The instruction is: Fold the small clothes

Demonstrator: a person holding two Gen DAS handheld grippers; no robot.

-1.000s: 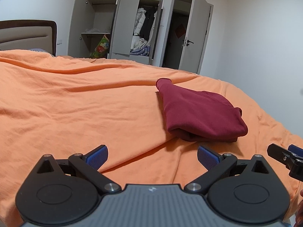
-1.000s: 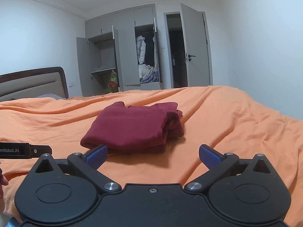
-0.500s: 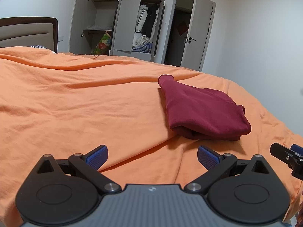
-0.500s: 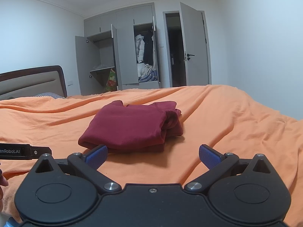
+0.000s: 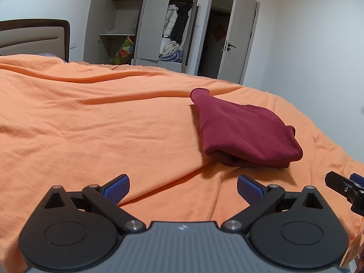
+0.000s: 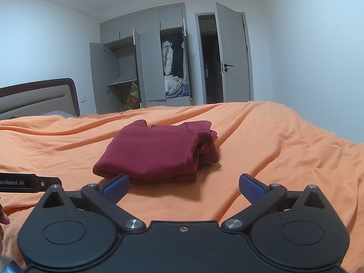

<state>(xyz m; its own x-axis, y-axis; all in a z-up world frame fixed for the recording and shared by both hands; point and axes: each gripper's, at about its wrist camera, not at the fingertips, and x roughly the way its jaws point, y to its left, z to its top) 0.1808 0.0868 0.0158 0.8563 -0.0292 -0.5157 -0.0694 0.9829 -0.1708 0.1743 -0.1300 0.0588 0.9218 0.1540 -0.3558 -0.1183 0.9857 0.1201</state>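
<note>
your left gripper (image 5: 183,187) hangs over the orange bed sheet (image 5: 91,125) with its jaws spread wide, nothing between them. from it, the folded maroon garment (image 5: 243,132) lies at about 1 o'clock, flat on the sheet, well clear of the blue pads. wide bare sheet runs out at 9 to 11 o'clock, up to the headboard (image 5: 34,36); the bed's edge falls away at 3 o'clock. your right gripper (image 6: 184,188) also has its jaws spread and empty, the garment just beyond them at 12 o'clock. at its 9 o'clock the left tool's side reads "enRobot.AI". beyond the bed stand the wardrobe (image 6: 145,63), doors open with coats hanging inside, and an open room door (image 6: 232,54).
</note>
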